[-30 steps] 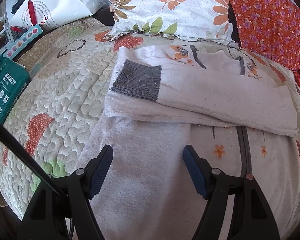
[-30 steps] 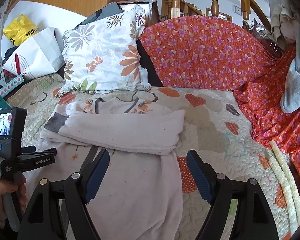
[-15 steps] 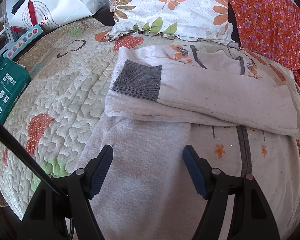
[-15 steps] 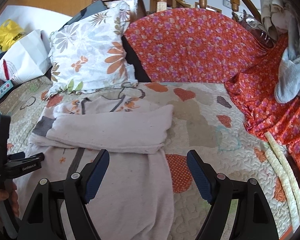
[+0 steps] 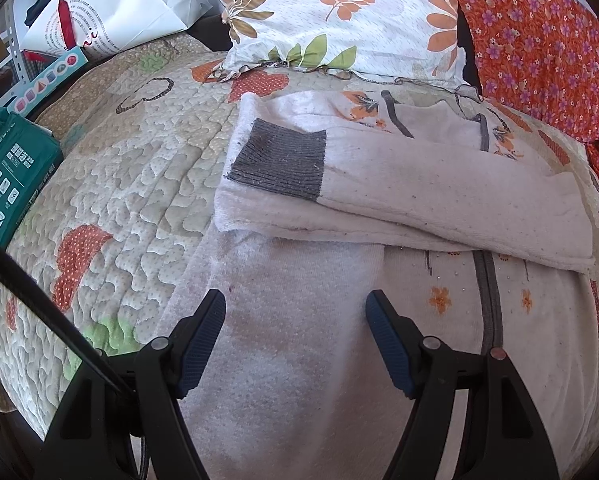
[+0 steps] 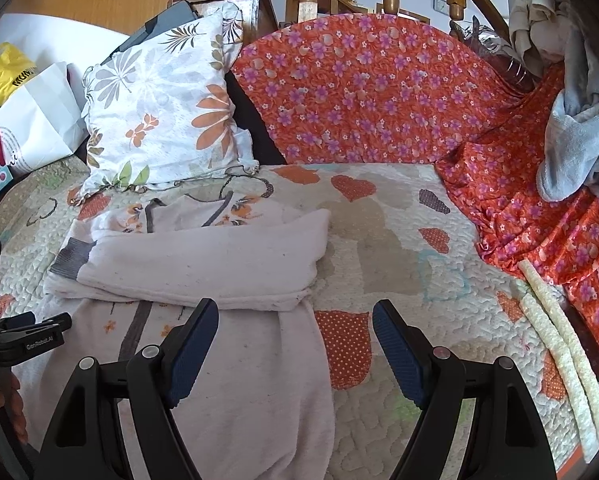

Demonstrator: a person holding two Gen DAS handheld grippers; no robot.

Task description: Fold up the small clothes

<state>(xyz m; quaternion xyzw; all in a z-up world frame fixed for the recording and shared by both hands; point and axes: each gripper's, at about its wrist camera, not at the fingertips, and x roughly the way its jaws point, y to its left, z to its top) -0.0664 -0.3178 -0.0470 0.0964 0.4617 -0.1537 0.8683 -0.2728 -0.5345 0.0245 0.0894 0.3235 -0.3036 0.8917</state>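
One quilted bed cover (image 6: 399, 216) carries the pale garment (image 6: 227, 360), its sleeves folded across the chest, cuff (image 5: 279, 160) at the left edge. Since the earlier frame the right view has swung leftward, showing more bare quilt right of the garment; the left view is nearly unchanged. Floral pillow (image 6: 159, 108) bounds the far edge. Left tongs (image 5: 295, 336) hang released over the garment's lower left part; right tongs (image 6: 295, 348) hang released over its right hem edge, grasping nothing.
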